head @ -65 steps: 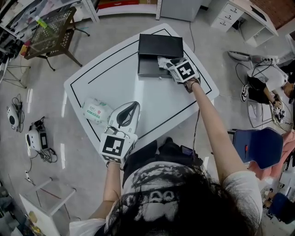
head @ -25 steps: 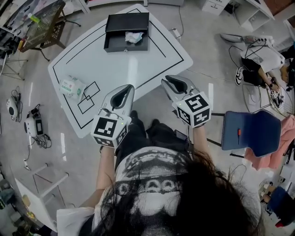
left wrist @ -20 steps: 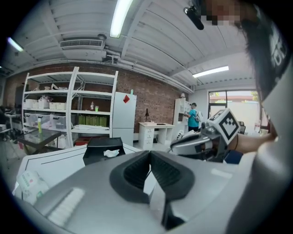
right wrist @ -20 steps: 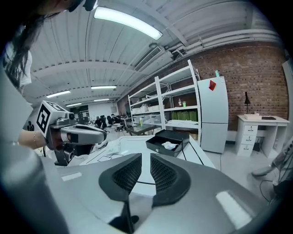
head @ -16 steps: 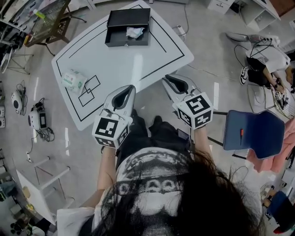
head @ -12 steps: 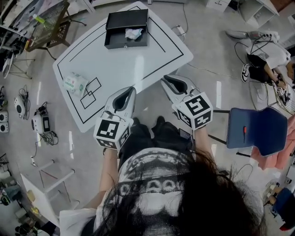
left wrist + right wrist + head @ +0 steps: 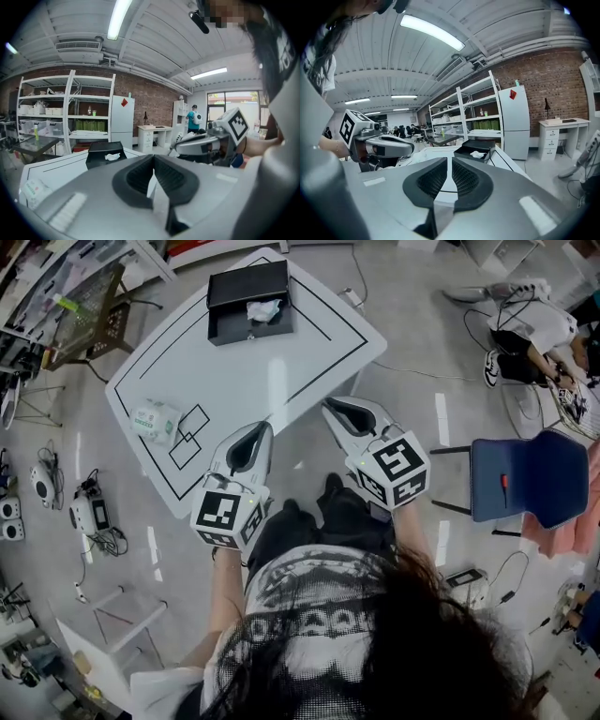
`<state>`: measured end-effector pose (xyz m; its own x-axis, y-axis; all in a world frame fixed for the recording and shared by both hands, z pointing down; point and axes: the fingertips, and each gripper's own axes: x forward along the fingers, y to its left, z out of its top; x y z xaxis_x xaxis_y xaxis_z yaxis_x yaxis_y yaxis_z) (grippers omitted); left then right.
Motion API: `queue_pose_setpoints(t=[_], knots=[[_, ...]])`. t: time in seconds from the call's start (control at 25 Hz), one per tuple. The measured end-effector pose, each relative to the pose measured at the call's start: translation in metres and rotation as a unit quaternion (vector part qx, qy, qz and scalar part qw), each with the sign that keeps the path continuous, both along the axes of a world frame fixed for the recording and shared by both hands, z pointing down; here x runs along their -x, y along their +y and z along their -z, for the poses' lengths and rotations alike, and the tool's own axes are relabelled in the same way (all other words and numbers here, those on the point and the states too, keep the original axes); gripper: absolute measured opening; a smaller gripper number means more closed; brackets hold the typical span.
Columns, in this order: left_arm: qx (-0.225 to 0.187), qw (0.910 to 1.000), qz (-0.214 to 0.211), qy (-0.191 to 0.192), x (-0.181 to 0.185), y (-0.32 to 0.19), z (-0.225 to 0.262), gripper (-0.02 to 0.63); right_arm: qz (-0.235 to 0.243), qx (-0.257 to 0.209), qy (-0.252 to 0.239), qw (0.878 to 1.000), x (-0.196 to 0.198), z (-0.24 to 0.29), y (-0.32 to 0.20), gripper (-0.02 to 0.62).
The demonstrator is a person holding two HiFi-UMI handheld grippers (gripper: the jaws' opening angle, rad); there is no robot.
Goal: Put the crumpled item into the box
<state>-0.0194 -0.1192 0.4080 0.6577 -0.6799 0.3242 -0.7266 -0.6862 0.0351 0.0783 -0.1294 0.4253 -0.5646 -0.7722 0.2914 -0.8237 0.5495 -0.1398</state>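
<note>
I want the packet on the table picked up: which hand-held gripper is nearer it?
Left. The left hand-held gripper is to the packet's right, at the table's near edge; the right hand-held gripper lies farther right, past the left one.

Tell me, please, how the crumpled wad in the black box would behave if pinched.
The wad looks like creased tissue, so probably very light and squashy. Its irregular folds suggest it won't roll. Lying loose in the box, it would likely slide if pushed.

Lab/workshop, brick wall (image 7: 548, 65), metal shelving (image 7: 70, 117) w/ bins (image 7: 40, 125), white desk (image 7: 152, 127), strip lights (image 7: 431, 29)
</note>
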Motion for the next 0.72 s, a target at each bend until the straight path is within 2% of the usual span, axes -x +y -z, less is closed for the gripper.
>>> queue_pose_setpoints(t=[0.36, 0.72], knots=[[-0.018, 0.9995, -0.024, 0.009, 0.063, 0.038, 0.011, 0.000, -0.029, -0.006, 0.006, 1.000, 0.060, 0.009, 0.044, 0.003], [-0.029, 0.9982, -0.045, 0.026, 0.110, 0.072, 0.018, 0.000, -0.043, -0.003, 0.043, 0.998, 0.113, 0.010, 0.086, 0.002]])
